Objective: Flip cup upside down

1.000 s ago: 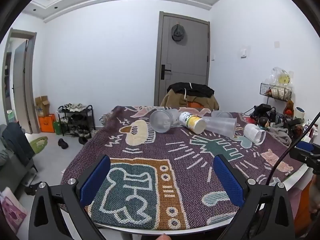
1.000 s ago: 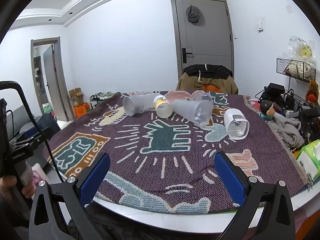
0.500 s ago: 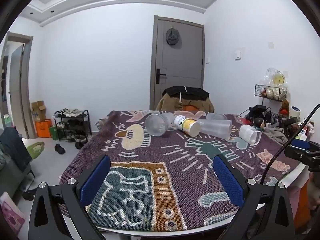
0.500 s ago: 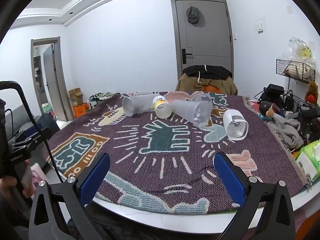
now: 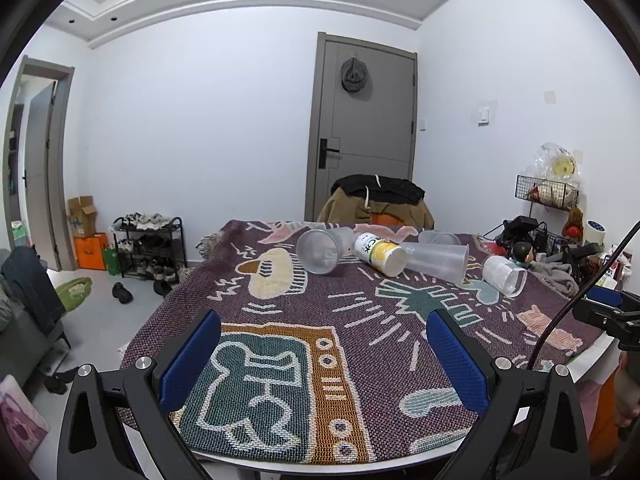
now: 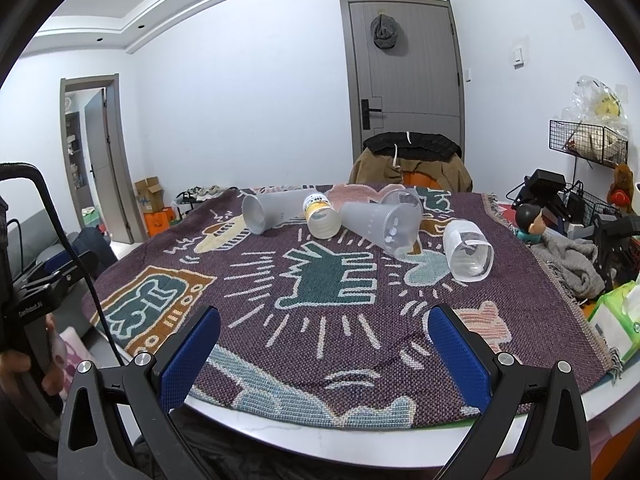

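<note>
Several cups lie on their sides at the far part of the patterned cloth. In the right wrist view: a frosted grey cup (image 6: 266,213) at the left, a yellow-labelled cup (image 6: 321,216), a tall clear cup (image 6: 382,226) and a short clear cup (image 6: 468,250) at the right. The left wrist view shows the grey cup (image 5: 322,250), the yellow cup (image 5: 380,254), the tall clear cup (image 5: 438,259) and the short cup (image 5: 504,275). My left gripper (image 5: 324,356) is open and empty over the near left edge. My right gripper (image 6: 322,354) is open and empty at the near edge.
The table (image 6: 360,436) is covered by a purple patterned cloth (image 6: 332,280). A chair with jackets (image 6: 412,162) stands behind it. Clutter, a grey cloth (image 6: 568,260) and a green tissue pack (image 6: 618,320) lie at the right edge. A shoe rack (image 5: 148,248) stands left.
The left gripper has risen and tilted up a little, so the cups sit lower in its view. The right gripper has barely moved. Both stay open.
</note>
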Action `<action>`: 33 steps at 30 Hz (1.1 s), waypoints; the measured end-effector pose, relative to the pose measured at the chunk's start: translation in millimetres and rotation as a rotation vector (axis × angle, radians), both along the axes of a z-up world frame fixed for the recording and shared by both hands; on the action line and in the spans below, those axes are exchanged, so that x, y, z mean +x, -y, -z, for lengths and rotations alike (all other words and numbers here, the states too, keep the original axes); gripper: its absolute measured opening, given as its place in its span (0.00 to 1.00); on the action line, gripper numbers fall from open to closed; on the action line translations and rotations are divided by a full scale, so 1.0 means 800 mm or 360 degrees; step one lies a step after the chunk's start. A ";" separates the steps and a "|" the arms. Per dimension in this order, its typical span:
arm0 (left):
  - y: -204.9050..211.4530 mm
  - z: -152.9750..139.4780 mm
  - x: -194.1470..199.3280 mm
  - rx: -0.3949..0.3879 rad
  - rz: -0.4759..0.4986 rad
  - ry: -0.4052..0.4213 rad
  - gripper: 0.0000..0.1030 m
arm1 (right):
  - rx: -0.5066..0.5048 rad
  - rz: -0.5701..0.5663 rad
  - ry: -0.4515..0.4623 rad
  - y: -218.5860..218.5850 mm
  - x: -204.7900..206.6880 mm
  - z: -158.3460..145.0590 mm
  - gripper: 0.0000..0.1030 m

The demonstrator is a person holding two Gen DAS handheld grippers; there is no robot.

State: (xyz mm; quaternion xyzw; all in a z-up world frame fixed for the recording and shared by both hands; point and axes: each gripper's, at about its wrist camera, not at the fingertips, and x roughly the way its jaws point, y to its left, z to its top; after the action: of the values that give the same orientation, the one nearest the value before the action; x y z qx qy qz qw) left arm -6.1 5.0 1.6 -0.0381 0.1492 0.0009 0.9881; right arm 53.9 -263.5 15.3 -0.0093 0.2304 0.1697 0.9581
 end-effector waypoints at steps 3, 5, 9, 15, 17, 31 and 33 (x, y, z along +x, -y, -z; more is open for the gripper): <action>0.002 -0.001 0.000 0.0008 0.0004 0.0001 1.00 | 0.0000 0.0003 0.0006 0.002 -0.002 -0.002 1.00; 0.004 -0.001 -0.001 0.0025 -0.0005 0.0007 1.00 | -0.0002 0.0004 0.0007 0.001 -0.002 -0.002 1.00; 0.007 0.000 -0.001 0.0039 -0.0006 0.0007 1.00 | -0.0004 0.0010 0.0009 0.001 -0.001 -0.002 1.00; 0.009 0.000 0.000 0.0035 0.0005 -0.0002 1.00 | -0.0001 0.0017 0.0002 0.005 0.002 -0.002 1.00; 0.011 0.000 0.000 0.0039 0.0010 0.0000 1.00 | 0.0004 0.0014 -0.0003 0.005 0.001 -0.003 1.00; 0.010 0.001 0.000 0.0025 0.0011 -0.0012 1.00 | -0.0006 0.0021 0.0030 0.005 -0.003 -0.005 1.00; 0.009 0.001 0.001 0.0023 0.0008 -0.0014 1.00 | -0.0006 0.0018 0.0030 0.005 -0.003 -0.005 1.00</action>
State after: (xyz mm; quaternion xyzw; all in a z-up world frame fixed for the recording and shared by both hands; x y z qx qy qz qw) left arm -5.7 -2.4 0.7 -0.0306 0.1537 -0.0004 0.9876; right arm 51.7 -267.6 19.2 -0.0114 0.2219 0.1636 0.9612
